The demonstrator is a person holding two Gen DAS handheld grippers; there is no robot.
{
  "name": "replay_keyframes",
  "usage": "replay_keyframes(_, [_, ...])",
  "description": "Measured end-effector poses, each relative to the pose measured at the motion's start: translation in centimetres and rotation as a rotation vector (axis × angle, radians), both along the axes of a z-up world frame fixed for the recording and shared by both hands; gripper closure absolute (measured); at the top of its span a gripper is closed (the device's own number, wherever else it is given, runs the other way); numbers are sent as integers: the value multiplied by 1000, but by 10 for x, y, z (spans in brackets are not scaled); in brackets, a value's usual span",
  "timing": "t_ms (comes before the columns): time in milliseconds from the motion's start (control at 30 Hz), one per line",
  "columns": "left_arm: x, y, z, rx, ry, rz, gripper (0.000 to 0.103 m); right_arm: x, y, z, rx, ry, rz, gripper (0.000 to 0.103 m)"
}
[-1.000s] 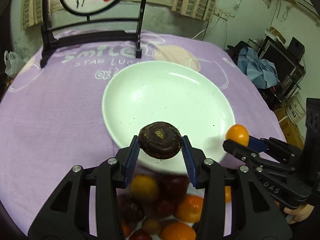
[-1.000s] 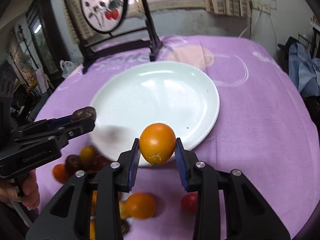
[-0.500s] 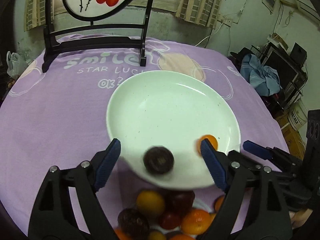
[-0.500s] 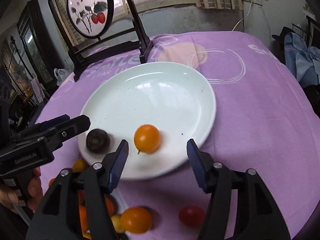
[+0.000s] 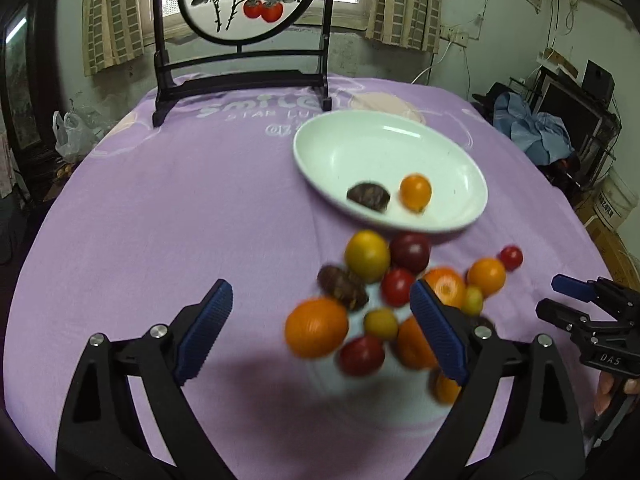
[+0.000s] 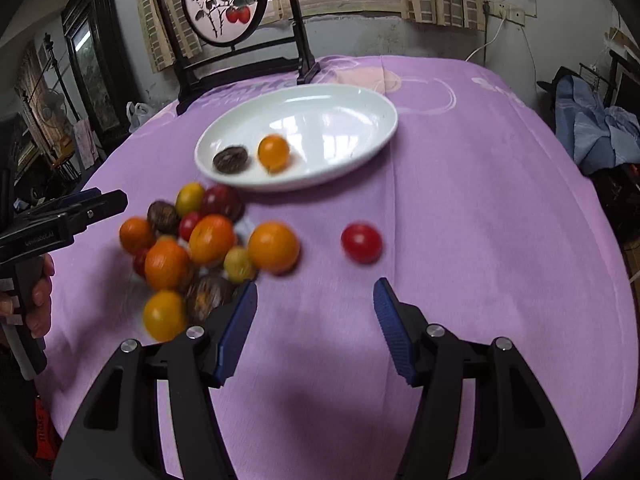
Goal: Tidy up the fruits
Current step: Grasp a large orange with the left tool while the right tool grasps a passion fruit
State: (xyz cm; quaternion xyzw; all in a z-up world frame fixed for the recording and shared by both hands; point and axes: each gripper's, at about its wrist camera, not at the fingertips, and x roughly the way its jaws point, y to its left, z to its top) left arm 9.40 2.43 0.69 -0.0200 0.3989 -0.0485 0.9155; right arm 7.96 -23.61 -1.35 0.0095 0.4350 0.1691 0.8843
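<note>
A white plate (image 5: 360, 148) (image 6: 340, 104) on the purple cloth holds a dark brown fruit (image 5: 368, 197) (image 6: 230, 159) and a small orange fruit (image 5: 416, 193) (image 6: 273, 153). A pile of orange, yellow, red and dark fruits (image 5: 372, 300) (image 6: 192, 248) lies in front of the plate. One red tomato (image 6: 361, 242) lies apart to the right. My left gripper (image 5: 320, 320) is open and empty above the pile's near left side. My right gripper (image 6: 316, 320) is open and empty, nearer than the red tomato; it also shows in the left wrist view (image 5: 560, 296).
A black wooden stand with a round painted screen (image 5: 244, 20) (image 6: 224, 4) stands at the table's far edge behind the plate. Blue cloth and electronics (image 5: 536, 132) sit off the table at the right. The table edge curves away on both sides.
Both grippers let go of their fruits, which now rest on the plate. Both have opened wide and pulled back from the plate toward the pile.
</note>
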Motion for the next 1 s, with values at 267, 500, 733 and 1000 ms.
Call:
replay_keyframes(267, [-35,6,-22,-2,26,-29,11,-21,34,-17,-85,18,76,42])
replay_keyframes(500, [-39,14,-38,9,62,-36,11,-10,62,-27,-153,28,141,42])
replay_keyframes(733, [-34,22,-45,-6,89,-52,11,4,86,-29,-203,14,213,45])
replay_keyframes(1000, [-29,25,-45,-10,103,-59,11,14,95,-29,-164,18,232,59])
